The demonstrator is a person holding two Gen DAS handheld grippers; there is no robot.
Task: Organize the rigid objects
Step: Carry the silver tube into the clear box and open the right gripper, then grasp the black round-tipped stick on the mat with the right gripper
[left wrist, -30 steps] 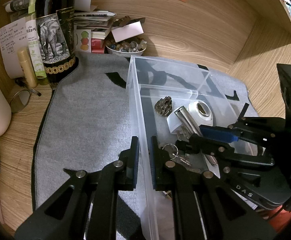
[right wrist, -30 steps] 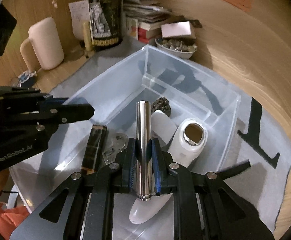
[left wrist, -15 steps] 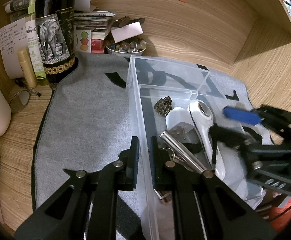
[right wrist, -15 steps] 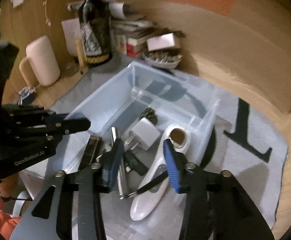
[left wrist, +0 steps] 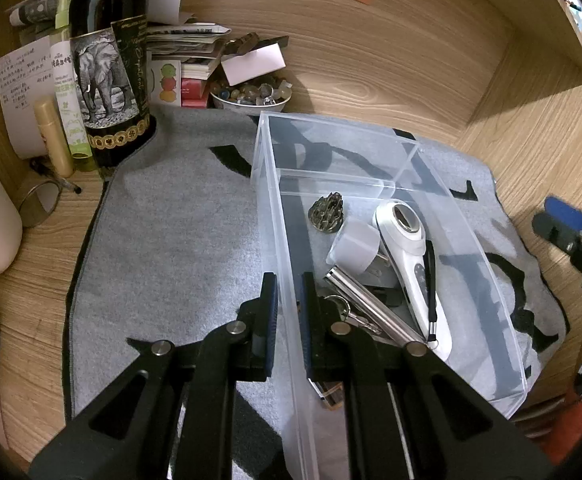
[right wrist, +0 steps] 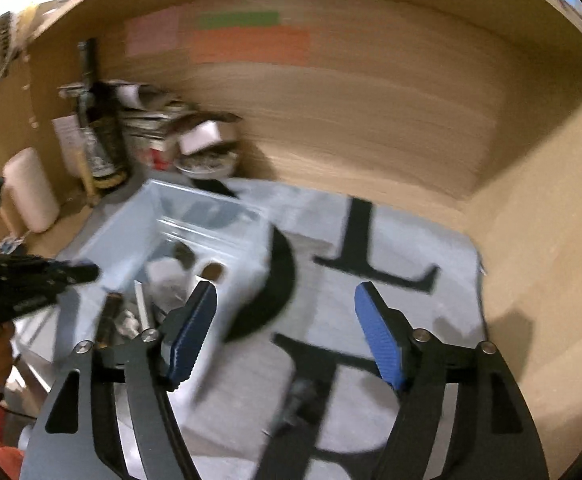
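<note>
Left gripper (left wrist: 287, 312): I have it clamped on the near wall of the clear bin (left wrist: 431, 152), steadying it.
Right gripper (right wrist: 285, 334): jaws opening, nothing between them, over the grey mat (right wrist: 391, 248) beside the bin.
Sorted items: metal tube (left wrist: 371, 308), white handheld device (left wrist: 411, 256), white plug (left wrist: 357, 246) and keys (left wrist: 341, 306) lie together in the bin's near compartment.
Next target: possibly a small dark object (right wrist: 301, 396) on the mat; too blurred to name.
Risk: if I swing the right gripper wide, it could knock the bin wall and twist it in my left grip.
</note>
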